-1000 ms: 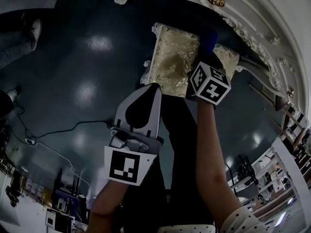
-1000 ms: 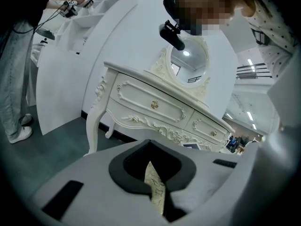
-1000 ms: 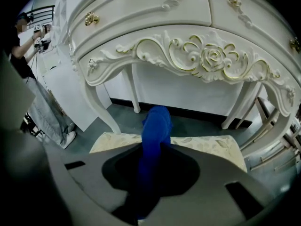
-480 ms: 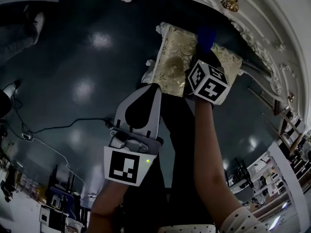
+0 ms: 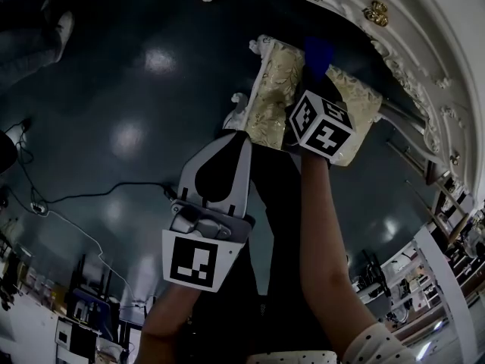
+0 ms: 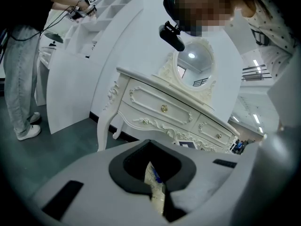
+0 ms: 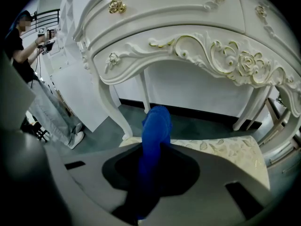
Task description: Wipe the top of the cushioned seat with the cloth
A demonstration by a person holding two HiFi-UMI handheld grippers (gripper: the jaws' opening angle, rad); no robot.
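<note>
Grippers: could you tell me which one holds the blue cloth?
The right gripper, its jaws shut on the blue cloth; the left gripper carries no cloth.

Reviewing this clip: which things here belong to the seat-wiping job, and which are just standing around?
In the job:
- cream floral cushioned seat with white carved legs
- blue cloth, clamped in the right gripper
- left gripper, by the seat's corner

Just standing around:
- white carved dressing table with gold knobs
- oval mirror on top of it
- white board panel
- person in grey trousers
</note>
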